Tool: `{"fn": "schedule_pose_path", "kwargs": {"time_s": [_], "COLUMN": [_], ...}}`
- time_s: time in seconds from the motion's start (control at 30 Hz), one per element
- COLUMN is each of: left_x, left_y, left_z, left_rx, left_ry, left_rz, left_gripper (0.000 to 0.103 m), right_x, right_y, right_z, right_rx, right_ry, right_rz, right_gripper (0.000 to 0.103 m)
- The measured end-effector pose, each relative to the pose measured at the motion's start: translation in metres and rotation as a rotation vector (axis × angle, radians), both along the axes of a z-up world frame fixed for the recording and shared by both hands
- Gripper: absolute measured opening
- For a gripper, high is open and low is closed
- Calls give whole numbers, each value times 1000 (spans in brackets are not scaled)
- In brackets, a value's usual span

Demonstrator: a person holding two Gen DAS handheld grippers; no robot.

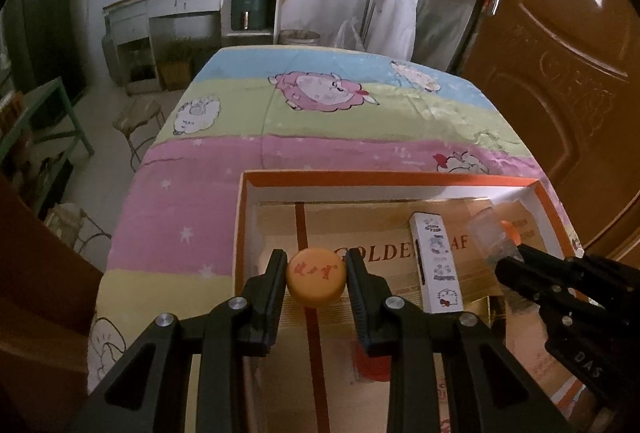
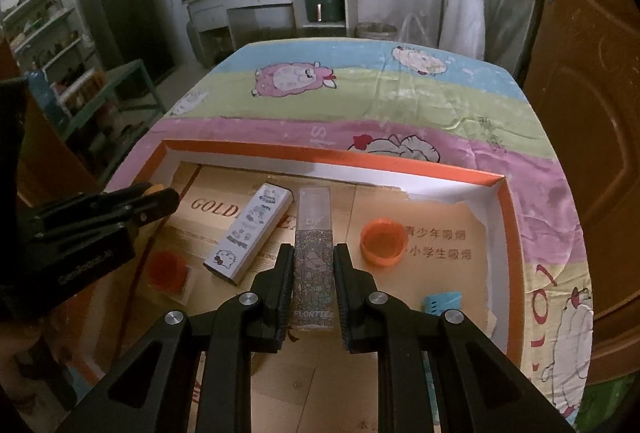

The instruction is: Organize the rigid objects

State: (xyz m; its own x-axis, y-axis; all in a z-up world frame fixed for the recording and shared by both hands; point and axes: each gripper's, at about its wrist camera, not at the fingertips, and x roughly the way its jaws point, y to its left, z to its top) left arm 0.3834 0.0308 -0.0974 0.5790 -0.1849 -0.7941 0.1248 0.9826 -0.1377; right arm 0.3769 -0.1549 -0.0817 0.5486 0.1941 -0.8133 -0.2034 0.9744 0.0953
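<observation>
Two items in our grips over orange-rimmed box [image 2: 332, 153]: left gripper [image 1: 316, 267] clamps orange bottle cap [image 1: 316, 283], right gripper [image 2: 313, 261] clamps lip-gloss tube [image 2: 314, 257]. White cartoon-print box [image 2: 248, 233], open orange cap [image 2: 383, 241] already inside; nearly done, we reckon.

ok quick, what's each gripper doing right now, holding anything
Left gripper: closed on the orange bottle cap.
Right gripper: closed on the clear flower-patterned lip product box.

Three round orange plastic caps: one [image 1: 316, 282] between the left gripper's fingers, one [image 2: 383, 241] right of the right gripper, one [image 2: 167, 270] left of it. One white cartoon-printed rectangular box [image 2: 248, 233]. One clear floral lip-gloss tube [image 2: 313, 257].
</observation>
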Motion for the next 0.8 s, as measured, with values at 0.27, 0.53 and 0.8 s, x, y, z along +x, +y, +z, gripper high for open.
{"fn": "schedule_pose_path", "kwargs": {"time_s": [0.27, 0.53, 0.8], "left_x": [4, 4, 4], "left_y": [-1, -4, -6], "left_z": [-6, -11, -11], "left_rx": [5, 4, -4], "left_ry": [17, 30, 31], "left_rz": [-7, -19, -30], "left_gripper": [30, 31, 31], "right_x": [5, 5, 5], "right_y": [1, 2, 3], "right_z": [-8, -11, -12], "right_rx": [-5, -14, -17], "right_ry": [23, 29, 27], "right_rz": [2, -2, -5], "right_gripper": [20, 20, 20]}}
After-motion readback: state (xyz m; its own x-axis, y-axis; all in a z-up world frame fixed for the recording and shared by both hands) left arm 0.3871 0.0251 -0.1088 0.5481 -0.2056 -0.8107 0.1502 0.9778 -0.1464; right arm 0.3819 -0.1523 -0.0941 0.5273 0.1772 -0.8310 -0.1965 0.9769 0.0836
